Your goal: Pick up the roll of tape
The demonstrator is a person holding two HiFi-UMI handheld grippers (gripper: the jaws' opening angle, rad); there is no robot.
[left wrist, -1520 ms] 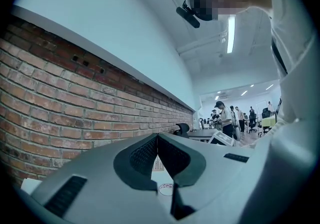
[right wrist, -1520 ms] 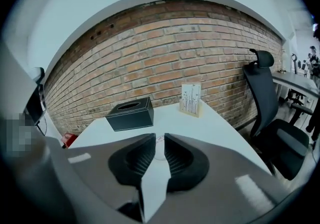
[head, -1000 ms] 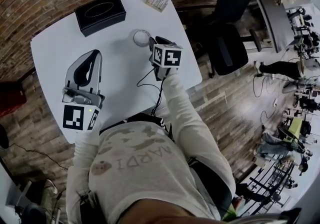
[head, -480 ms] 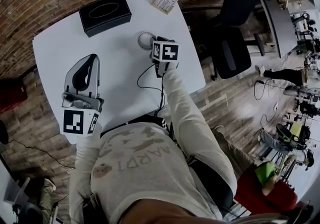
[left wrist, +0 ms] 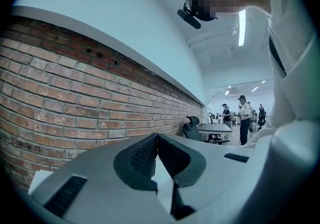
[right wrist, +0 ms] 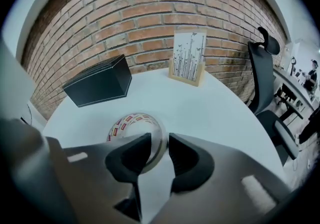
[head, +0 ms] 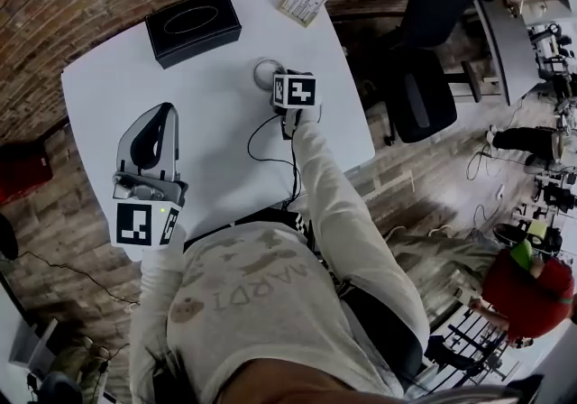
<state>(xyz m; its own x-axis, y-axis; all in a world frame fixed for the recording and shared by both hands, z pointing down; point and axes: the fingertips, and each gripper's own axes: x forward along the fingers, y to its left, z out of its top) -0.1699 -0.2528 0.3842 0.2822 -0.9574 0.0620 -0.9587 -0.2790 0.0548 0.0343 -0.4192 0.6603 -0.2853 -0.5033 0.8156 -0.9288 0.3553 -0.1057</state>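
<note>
Fingers (right wrist: 134, 160) apart, right gripper (right wrist: 160, 139) straddles half-hidden tape roll (right wrist: 127, 119); left gripper (left wrist: 157, 137) pinched together

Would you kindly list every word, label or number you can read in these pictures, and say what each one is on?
"MARDI": on the person's shirt, upside down in the head view; the first letter is uncertain.
Small red labels inside the roll of tape: too small to read.
The card: plant drawings, no legible words.
The marker cubes: black-and-white patterns, no words.
The black box: no print visible.
</note>
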